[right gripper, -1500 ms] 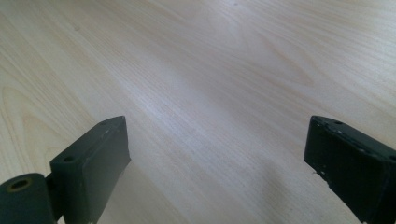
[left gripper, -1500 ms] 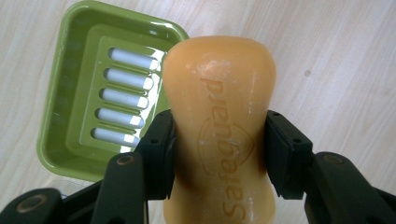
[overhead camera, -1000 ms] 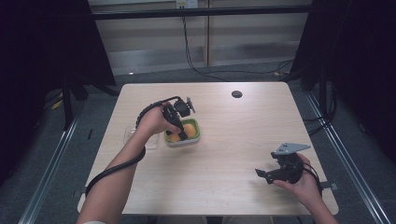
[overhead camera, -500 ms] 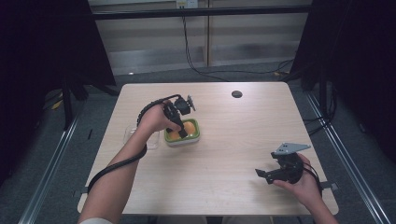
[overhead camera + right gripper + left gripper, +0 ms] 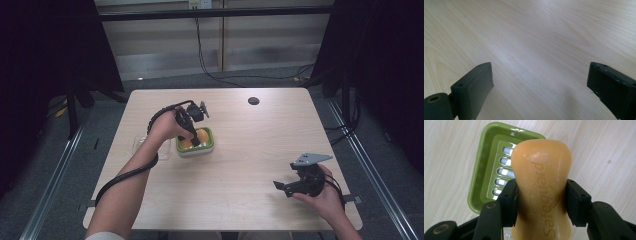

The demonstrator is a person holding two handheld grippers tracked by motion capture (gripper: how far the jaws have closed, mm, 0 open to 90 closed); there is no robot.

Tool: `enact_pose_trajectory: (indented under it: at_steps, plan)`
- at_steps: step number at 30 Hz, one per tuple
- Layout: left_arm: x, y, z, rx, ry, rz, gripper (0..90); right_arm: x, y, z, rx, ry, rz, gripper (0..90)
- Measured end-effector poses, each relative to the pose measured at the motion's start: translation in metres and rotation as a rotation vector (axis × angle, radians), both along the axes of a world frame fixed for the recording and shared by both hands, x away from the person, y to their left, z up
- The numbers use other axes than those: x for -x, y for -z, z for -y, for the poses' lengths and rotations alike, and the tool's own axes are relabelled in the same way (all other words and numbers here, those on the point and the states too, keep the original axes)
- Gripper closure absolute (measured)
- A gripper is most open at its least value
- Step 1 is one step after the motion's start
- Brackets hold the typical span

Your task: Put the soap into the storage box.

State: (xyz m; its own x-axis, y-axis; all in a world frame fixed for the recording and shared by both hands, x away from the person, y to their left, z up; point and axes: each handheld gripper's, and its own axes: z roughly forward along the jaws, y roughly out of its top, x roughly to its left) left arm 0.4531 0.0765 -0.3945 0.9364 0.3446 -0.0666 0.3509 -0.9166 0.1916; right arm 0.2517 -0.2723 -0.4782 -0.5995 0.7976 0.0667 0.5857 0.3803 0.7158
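An orange bar of soap [image 5: 541, 187] with a pinched waist and embossed lettering is clamped at that waist between the jaws of my left gripper [image 5: 541, 195]. Below it lies a green soap dish [image 5: 477, 180] with a slotted drain insert. In the high view the left gripper [image 5: 192, 140] points down over the dish [image 5: 202, 149] at the table's left middle, with the soap [image 5: 201, 136] low over it; whether the soap touches the dish I cannot tell. My right gripper [image 5: 280, 186] rests near the front right, and its jaws [image 5: 541, 82] stand wide open over bare wood.
A clear plastic piece [image 5: 137, 145] lies just left of the dish. A dark round grommet [image 5: 253, 100] sits in the light wooden table [image 5: 240, 165] toward the back. Metal rails and cables run along the floor on both sides.
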Motion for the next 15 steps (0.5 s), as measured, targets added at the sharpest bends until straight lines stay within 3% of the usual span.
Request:
enact_pose_trajectory:
  at_steps: [9, 10, 11, 15]
  plan:
    - [-0.0039, -0.0010, -0.0005, -0.002, 0.008, 0.006, 49.8, 0.0000, 0.0000, 0.0002, 0.000, -0.001, 0.000, 6.2]
    - [-0.0048, -0.0020, -0.0006, -0.007, 0.000, -0.009, 49.8, 0.0001, -0.0001, 0.0001, 0.001, 0.000, -0.001, 6.2]
    - [-0.0041, -0.0007, -0.0007, 0.006, -0.012, 0.009, 49.8, 0.0002, -0.0001, 0.0000, 0.000, -0.002, 0.000, 6.2]
    - [-0.0060, -0.0006, -0.0010, 0.003, -0.010, 0.011, 49.8, 0.0000, 0.0003, -0.0002, -0.001, -0.003, -0.002, 6.2]
